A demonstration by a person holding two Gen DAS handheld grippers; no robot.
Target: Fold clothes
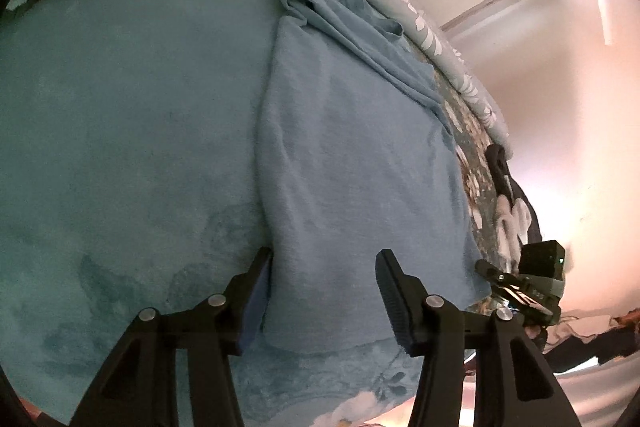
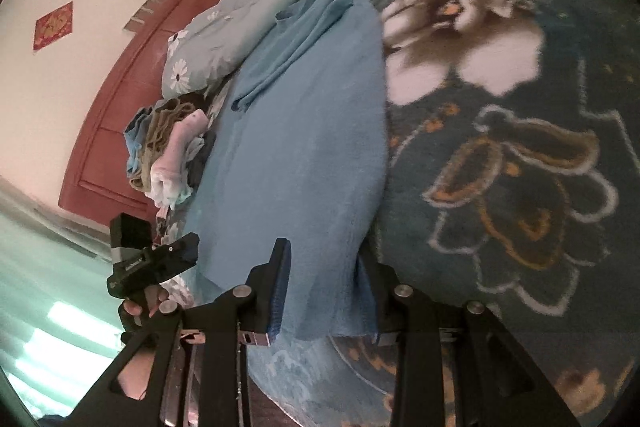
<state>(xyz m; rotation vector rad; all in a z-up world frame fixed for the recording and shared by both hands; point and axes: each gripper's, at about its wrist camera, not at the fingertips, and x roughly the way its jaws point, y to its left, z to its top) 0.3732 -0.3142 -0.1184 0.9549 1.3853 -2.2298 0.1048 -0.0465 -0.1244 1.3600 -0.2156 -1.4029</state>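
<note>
1. Your blue garment [image 1: 352, 155] lies spread flat on the teal floral blanket [image 1: 120, 131], filling the middle of the left wrist view and running from the lower centre up toward the upper centre, where its far end is bunched into folds.
2. Your left gripper [image 1: 324, 291] sits at the bottom of that view with its jaws spread apart. The left finger [image 1: 256, 299] stands just beside the garment's left edge, and the right finger [image 1: 394, 301] lies over the cloth near its lower hem. The pads are not pinching the fabric, so count this hand as released.
3. In the right wrist view the same garment runs from the bottom centre up to the upper middle, with its crumpled end near a daisy-print pillow [image 2: 208, 43].
4. Your right gripper [image 2: 324, 291] is at the bottom centre of that view. The near corner of the garment hangs between its fingers; the left pad [image 2: 280, 291] shows clearly, and the other is mostly hidden behind the cloth. You cannot tell from here whether the pads are actually pressing the fabric or only bracketing it.
5. A pile of mixed clothes [image 2: 168, 151] sits at the middle left of the right wrist view, beside a red wooden panel [image 2: 120, 115].
6. Your other gripper shows at the lower left of that view, with fingers of the hand wrapped on its handle [image 2: 136, 307].
</note>
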